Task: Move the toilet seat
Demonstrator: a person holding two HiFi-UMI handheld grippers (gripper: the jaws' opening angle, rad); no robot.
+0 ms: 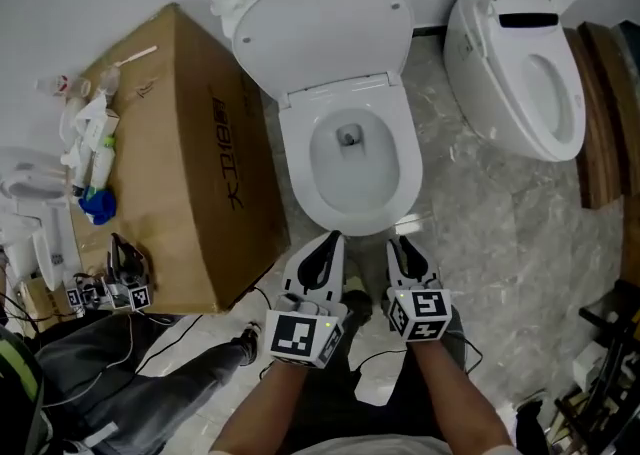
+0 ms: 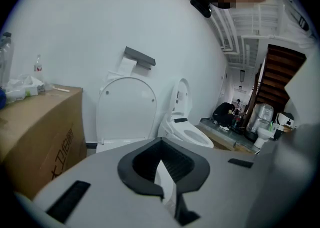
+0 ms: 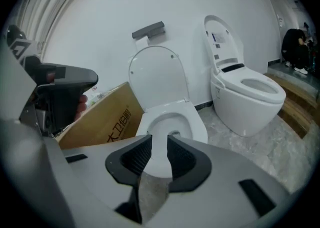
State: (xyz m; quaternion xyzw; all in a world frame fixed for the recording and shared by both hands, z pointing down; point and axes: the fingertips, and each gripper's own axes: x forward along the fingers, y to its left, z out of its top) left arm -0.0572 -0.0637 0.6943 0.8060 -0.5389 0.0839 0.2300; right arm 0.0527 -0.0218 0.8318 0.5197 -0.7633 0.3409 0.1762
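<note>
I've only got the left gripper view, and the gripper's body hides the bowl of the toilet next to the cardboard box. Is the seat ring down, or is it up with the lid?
Observer: The head view shows the seat lying down on the bowl. Only the lid stands up.
Operator: Okay. Is the right gripper open?
Observer: Yes. In its own view the right gripper has its jaws apart with nothing between them, and it points at the front of the seat.
</note>
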